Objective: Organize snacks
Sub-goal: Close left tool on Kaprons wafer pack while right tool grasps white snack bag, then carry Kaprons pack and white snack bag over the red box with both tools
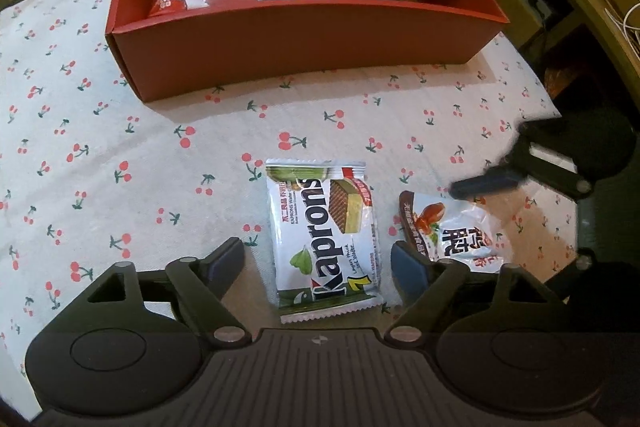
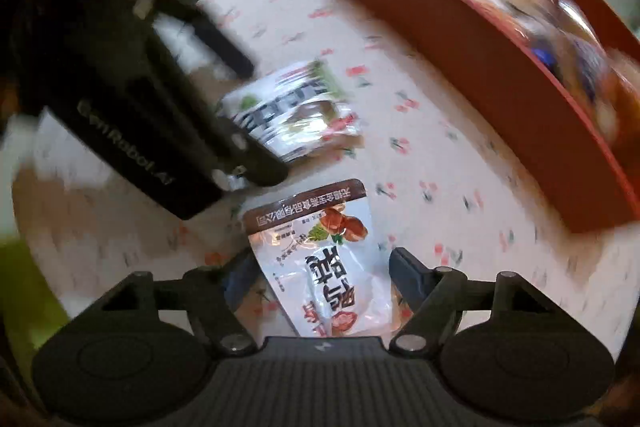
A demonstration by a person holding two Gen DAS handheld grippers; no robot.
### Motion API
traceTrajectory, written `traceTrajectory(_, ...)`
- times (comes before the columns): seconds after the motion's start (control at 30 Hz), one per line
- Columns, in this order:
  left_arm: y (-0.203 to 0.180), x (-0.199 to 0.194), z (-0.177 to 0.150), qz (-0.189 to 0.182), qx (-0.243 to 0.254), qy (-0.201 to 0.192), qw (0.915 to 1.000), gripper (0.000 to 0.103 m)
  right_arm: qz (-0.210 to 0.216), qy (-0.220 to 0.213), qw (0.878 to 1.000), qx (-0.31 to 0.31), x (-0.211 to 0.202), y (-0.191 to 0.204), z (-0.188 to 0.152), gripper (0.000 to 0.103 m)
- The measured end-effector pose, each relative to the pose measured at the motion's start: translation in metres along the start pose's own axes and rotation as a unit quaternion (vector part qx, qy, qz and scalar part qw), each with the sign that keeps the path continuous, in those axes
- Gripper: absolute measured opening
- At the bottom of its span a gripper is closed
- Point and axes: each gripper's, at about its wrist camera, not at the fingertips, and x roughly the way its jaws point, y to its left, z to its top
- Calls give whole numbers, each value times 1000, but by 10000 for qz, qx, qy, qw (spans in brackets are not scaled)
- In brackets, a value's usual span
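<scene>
Left gripper hanging low, fingers spread wide, nothing pinched between pads. Right gripper likewise gaping, pointing down and forward; its view smeared by motion blur. Right gripper sitting just right of left one, fingers close together.

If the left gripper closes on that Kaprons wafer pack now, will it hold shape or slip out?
The Kaprons wafer pack lies flat between the open left gripper, boxy, so probably fairly stiff. Its glossy film may be slippery. Wafers likely crush, so squeeze gently.
</scene>
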Motion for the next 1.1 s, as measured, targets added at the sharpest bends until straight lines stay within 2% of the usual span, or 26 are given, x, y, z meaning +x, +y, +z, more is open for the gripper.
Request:
traceTrajectory(0.03, 0, 0, 0, 14, -3, -11, 10000, 85, -95, -35, 9999, 92, -1, 1, -4, 78)
traceTrajectory(0.13, -4, 1, 1, 115, 39, -29, 9999, 86, -183, -199, 9978, 604, -9, 2, -13, 71)
traceTrajectory(0.3, -12, 4, 1, 388, 187, -59, 9991, 87, -330, -326, 9949, 891, -18, 16, -23, 69)
traceTrajectory(0.4, -14, 6, 1, 488, 257, -53, 9985, 87, -796, -361, 9932, 765, -16, 24, -22, 71)
traceTrajectory(0.5, -22, 12, 1, 694, 449, -34, 9966, 92, -810, -400, 9907, 1019, -16, 20, -22, 72)
traceTrajectory(0.6, -30, 16, -1, 893, 571, -33, 9944, 93, -700, -473, 9869, 1373, -17, 7, -22, 81)
traceTrajectory(0.7, -29, 16, -1, 929, 487, -58, 9945, 92, -647, -366, 9859, 1498, -9, 2, -18, 103)
traceTrajectory(0.83, -28, 16, 2, 1042, 344, -86, 9939, 89, -307, -462, 9850, 1635, -6, -6, -13, 103)
traceTrajectory(0.87, -28, 15, 3, 1055, 324, -90, 9939, 88, -357, -483, 9851, 1610, -8, -5, -13, 99)
traceTrajectory(0.9, -29, 15, 2, 1059, 312, -89, 9938, 86, -568, -467, 9857, 1519, -10, -3, -13, 90)
traceTrajectory(0.93, -30, 14, 2, 1067, 323, -96, 9937, 84, -715, -471, 9860, 1431, -13, 0, -16, 78)
traceTrajectory(0.97, -31, 13, 1, 1068, 339, -109, 9936, 82, -630, -501, 9861, 1452, -17, 1, -18, 73)
traceTrajectory(1.03, -35, 10, 0, 1052, 381, -147, 9936, 72, -679, -487, 9853, 1487, -21, 4, -19, 71)
traceTrajectory(1.1, -39, 8, -3, 1097, 417, -191, 9929, 66, -812, -497, 9854, 1413, -23, 9, -20, 68)
